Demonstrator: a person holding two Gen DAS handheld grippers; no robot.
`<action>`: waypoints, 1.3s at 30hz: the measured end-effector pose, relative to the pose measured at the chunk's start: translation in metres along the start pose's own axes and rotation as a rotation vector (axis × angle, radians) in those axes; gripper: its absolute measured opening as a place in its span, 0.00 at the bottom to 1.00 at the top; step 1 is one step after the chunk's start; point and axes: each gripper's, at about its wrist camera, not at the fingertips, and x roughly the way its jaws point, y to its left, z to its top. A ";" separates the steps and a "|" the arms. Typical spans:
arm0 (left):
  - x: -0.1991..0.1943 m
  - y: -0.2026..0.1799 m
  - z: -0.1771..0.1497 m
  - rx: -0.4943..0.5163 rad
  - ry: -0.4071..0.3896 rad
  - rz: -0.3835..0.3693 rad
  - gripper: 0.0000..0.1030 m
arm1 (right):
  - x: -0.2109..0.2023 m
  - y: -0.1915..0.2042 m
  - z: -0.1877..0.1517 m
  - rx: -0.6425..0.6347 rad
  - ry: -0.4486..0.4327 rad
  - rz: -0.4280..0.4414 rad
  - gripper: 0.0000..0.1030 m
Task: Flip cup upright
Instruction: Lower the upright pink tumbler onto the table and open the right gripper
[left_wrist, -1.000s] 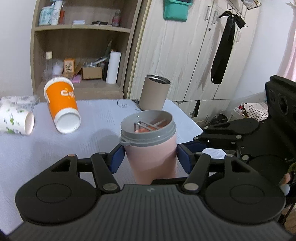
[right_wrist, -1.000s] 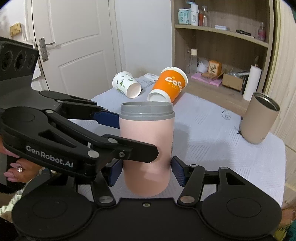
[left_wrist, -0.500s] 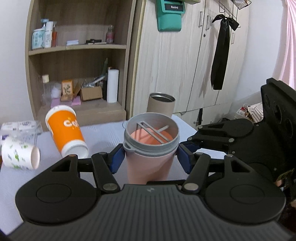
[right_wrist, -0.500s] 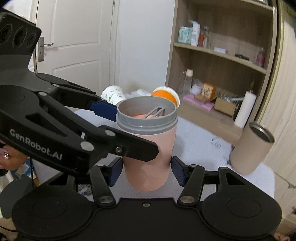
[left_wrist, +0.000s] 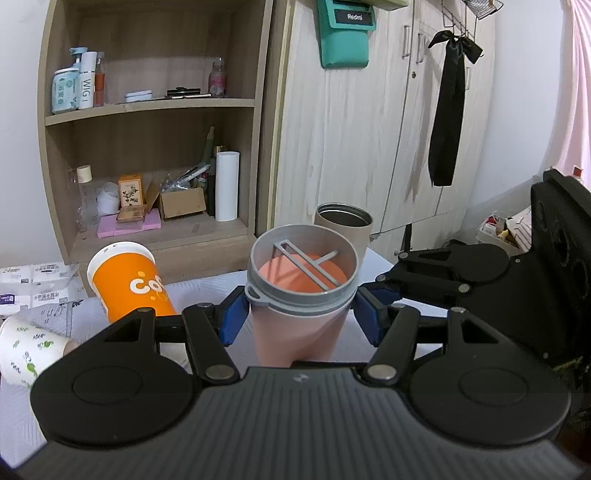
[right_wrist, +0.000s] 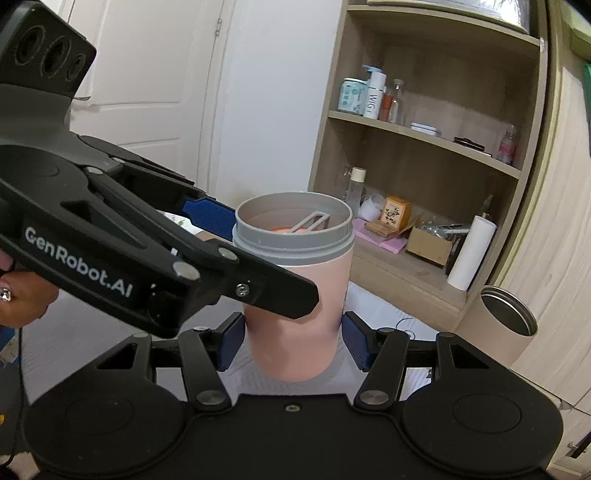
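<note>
A pink cup with a grey rim (left_wrist: 301, 325) stands mouth up, tilted slightly; it also shows in the right wrist view (right_wrist: 295, 295). My left gripper (left_wrist: 301, 319) closes its blue pads on the cup's sides. My right gripper (right_wrist: 293, 341) closes its blue pads on the cup's lower body from the other side. Both hold the cup above the white table (left_wrist: 207, 291). The cup's base is hidden behind the gripper bodies.
An orange paper cup (left_wrist: 129, 288) and a white leaf-print cup (left_wrist: 26, 350) lie on their sides at the left. A beige metal tumbler (left_wrist: 345, 225) stands upright behind, also in the right wrist view (right_wrist: 498, 328). A wooden shelf (left_wrist: 147, 147) and wardrobe stand behind the table.
Both grippers have risen with the pink cup and tilted downward, so the cup's open mouth and inside now show more. The table and lying cups sit lower in view.
</note>
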 end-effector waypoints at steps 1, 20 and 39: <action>0.004 0.001 0.002 0.006 0.004 0.004 0.59 | 0.003 -0.001 0.000 0.006 0.001 -0.004 0.62; 0.110 0.049 0.028 -0.053 0.032 0.012 0.60 | 0.091 -0.067 0.009 0.190 0.060 -0.044 0.62; 0.114 0.046 0.019 -0.017 0.017 0.036 0.63 | 0.101 -0.068 0.000 0.188 0.041 -0.054 0.62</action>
